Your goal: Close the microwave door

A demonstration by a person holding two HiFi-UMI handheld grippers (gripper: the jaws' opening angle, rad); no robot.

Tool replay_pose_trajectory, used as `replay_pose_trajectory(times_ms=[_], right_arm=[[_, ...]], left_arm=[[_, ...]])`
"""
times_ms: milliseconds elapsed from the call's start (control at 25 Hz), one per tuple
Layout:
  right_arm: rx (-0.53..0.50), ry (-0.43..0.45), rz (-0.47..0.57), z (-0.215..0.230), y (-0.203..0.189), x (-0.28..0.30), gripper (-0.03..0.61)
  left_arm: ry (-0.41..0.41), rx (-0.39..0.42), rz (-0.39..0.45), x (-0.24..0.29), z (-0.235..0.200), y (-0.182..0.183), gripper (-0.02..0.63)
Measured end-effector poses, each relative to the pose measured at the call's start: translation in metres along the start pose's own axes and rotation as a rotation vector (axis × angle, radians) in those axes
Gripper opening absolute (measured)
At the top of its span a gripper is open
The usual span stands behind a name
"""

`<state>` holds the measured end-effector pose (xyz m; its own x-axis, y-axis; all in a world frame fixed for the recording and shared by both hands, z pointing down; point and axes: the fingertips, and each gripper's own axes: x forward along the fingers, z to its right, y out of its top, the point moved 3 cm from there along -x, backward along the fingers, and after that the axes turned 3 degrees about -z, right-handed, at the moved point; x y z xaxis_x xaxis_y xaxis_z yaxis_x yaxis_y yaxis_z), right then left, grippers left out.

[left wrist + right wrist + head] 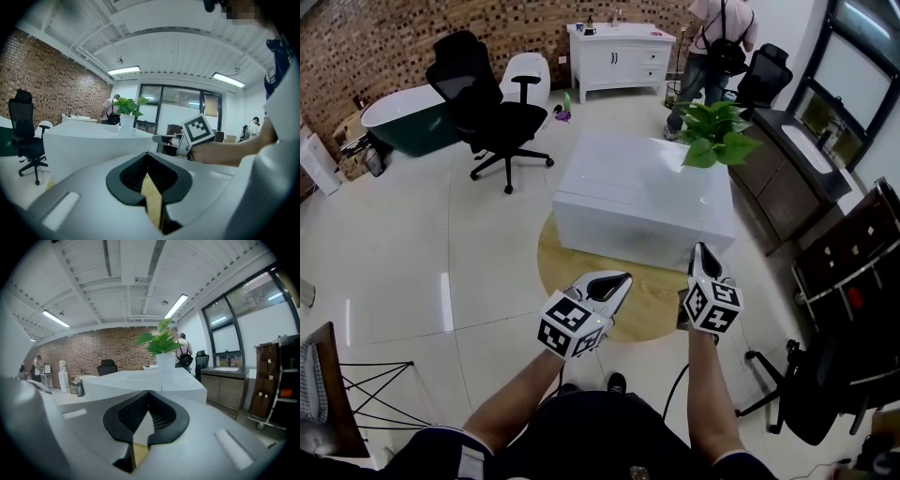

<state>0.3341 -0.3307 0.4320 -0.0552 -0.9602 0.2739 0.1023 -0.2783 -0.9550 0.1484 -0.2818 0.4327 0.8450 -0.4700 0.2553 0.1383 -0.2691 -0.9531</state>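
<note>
No microwave shows in any view. My left gripper (622,279) and right gripper (702,249) are held side by side in front of me, above the floor near a white block table (642,192). In the left gripper view the left gripper (146,153) has its jaws closed tip to tip with nothing between them. The right gripper (148,391) looks the same in its own view: tips meeting, nothing held. The right gripper's marker cube (199,129) also shows in the left gripper view.
A potted plant (715,131) stands on the table's far right corner. A round wooden mat (647,305) lies under the table. A black office chair (492,112), a green bathtub (403,117), a white cabinet (619,56), a person with a backpack (717,47) and a dark counter (797,159) surround it.
</note>
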Motion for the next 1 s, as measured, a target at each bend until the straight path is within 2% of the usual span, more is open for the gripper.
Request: replay_pose_trajectory(times_ms=[240, 640, 1000], right_arm=[[-0.094, 0.136, 0.109, -0.037, 0.021, -0.034, 0.002], [-0.104, 0.291, 0.159, -0.079, 0.030, -0.069, 0.002], [-0.127, 0.304, 0.146, -0.088, 0.024, -0.076, 0.002]], left_arm=[[-0.012, 0.028, 0.018, 0.001, 0.001, 0.012, 0.011], [-0.032, 0.052, 0.040, -0.011, 0.007, 0.024, 0.012], [-0.053, 0.057, 0.045, -0.013, 0.015, 0.025, 0.012]])
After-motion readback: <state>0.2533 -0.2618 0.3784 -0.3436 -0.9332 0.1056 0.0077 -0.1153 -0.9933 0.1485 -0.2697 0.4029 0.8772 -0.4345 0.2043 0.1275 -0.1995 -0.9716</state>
